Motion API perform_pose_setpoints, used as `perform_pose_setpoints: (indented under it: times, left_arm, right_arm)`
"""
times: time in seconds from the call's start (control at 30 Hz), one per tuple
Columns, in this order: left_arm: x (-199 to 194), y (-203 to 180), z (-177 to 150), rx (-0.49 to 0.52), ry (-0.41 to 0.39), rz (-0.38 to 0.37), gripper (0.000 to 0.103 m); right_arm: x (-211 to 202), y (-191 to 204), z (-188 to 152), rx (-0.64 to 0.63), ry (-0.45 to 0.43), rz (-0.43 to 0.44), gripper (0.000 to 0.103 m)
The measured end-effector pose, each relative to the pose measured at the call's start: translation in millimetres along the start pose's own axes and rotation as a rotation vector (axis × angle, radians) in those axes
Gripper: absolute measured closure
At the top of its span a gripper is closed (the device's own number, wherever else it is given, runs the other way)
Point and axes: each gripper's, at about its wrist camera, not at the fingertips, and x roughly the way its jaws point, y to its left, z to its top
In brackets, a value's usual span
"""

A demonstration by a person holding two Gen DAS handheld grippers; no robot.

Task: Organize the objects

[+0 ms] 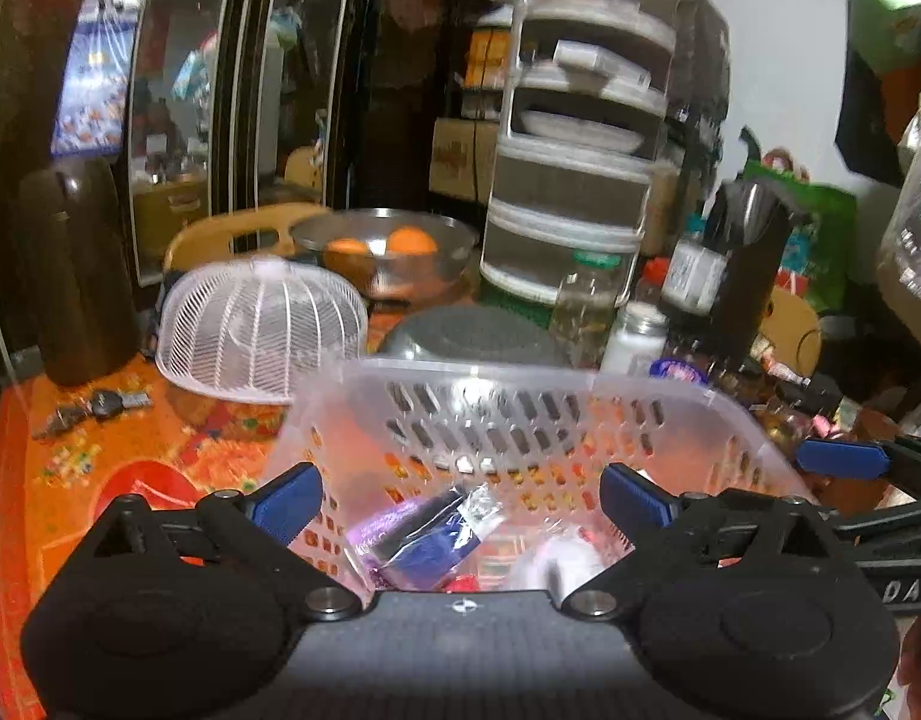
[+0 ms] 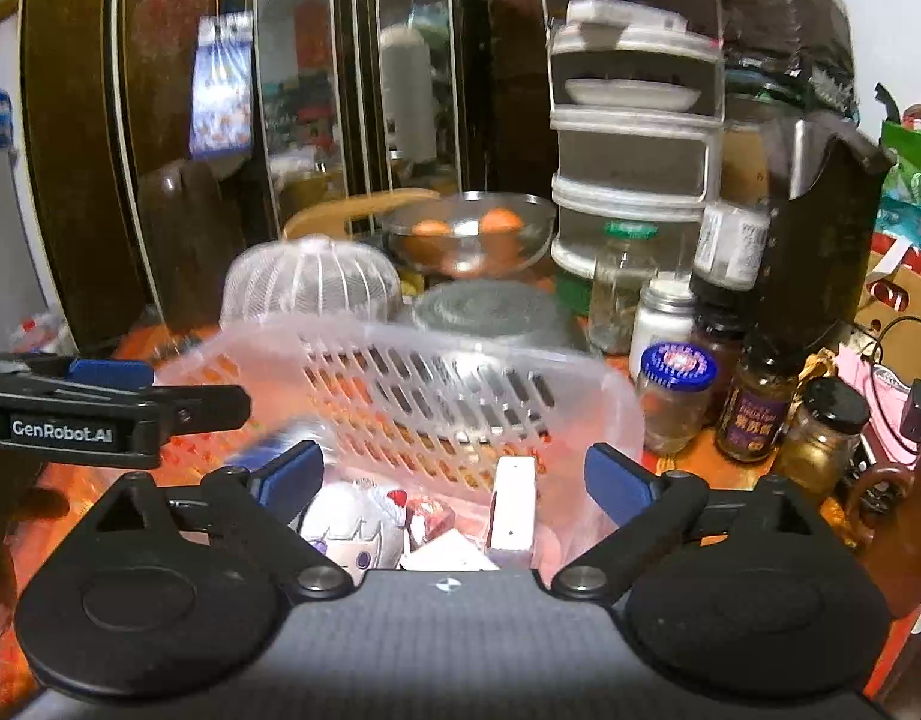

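I hold both tools over the clear slotted basket (image 1: pixel 520 420), which rests on the orange patterned tablecloth (image 1: pixel 100 468). The left gripper (image 1: pixel 460 501) is spread wide with nothing between its blue pads (image 1: pixel 289 501). The right gripper (image 2: pixel 454 477) is likewise spread wide and empty.

The basket lies directly ahead of and below both tools. Its long axis runs across my line of reach, left to right, with the slotted far wall facing me and the near rim hidden under the tool bodies.

Contents, as seen from each tool:
- Under the left gripper: a purple and blue packet in clear wrap (image 1: pixel 424 546), lying on a diagonal.
- Under the right gripper: a round plush face with purple eyes (image 2: pixel 352 528), a small red item (image 2: pixel 427 519) and a white rectangular block (image 2: pixel 511 501), the block's long axis pointing away from me.

Each hand is nearer to its own half of the basket. Both views are blurred, so I cannot tell exact heights above the contents. Jars (image 2: pixel 676 396) stand just beside the basket's right end; I judge that side offers the least clearance.
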Motion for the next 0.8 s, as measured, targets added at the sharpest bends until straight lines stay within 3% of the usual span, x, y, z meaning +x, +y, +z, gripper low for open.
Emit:
perform_pose_setpoints:
  times: [0.17,0.27,0.4,0.57,0.67,0.8]
  left_arm:
    - [-59.8,-2.7,-6.3,0.020,-0.143,-0.034,0.002]
    - [-97.1,-1.2,-24.7,0.016,-0.217,-0.084,0.000]
    - [-116.6,-7.5,-41.0,0.040,-0.215,-0.075,0.000]
    - [-136.8,-13.4,-56.0,0.056,-0.153,-0.101,0.000]
    - [-153.8,-11.8,-61.8,0.040,-0.120,-0.133,0.000]
    - [-187.2,-14.1,-70.7,0.034,-0.098,-0.096,0.000]
  right_arm:
    - [-38.1,-5.5,2.0,0.031,-0.059,0.027,0.000]
    - [-73.8,-0.4,-8.6,0.033,-0.144,0.036,0.000]
    - [-104.1,11.3,-28.0,0.051,-0.147,0.032,0.000]
    - [-128.8,28.1,-56.5,0.066,-0.179,-0.079,0.000]
    - [-154.2,34.5,-65.3,0.057,-0.228,-0.069,0.000]
    - [-189.3,44.3,-68.7,0.015,-0.204,-0.053,0.000]
